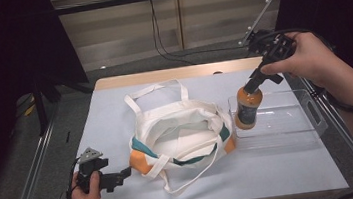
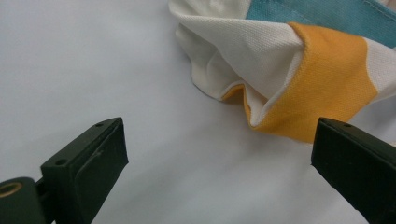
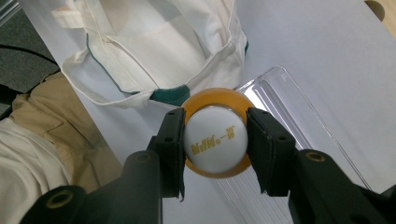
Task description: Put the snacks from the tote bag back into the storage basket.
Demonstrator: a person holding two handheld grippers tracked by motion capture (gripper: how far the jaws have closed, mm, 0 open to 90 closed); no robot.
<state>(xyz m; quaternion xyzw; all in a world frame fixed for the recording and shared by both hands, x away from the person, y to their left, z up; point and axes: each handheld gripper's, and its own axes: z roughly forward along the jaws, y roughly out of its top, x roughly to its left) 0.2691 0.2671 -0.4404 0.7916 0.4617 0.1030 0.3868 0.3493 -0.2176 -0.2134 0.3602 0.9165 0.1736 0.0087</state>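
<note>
High view: right gripper (image 1: 254, 83) clamps the cap of an orange bottle (image 1: 247, 107), lifted upright over the left end of the clear tray (image 1: 314, 129), probably for transfer to the tote bag (image 1: 181, 136) just beside it. Left gripper (image 1: 125, 173) waits by the bag's corner.
Left gripper view: jaws wide apart, nothing btwn them (orange corner patch (image 2: 322, 88) ahead).
Right gripper view: pads (image 3: 173, 144) squeeze the white cap (image 3: 215, 140) from both sides, bag mouth agape below.

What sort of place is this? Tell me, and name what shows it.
Probably a lab or recording bench, not a home: a table under a plain white sheet, dark screens at both sides, loose cables on the floor behind, and hand-held grippers working a bottle and tote bag.
</note>
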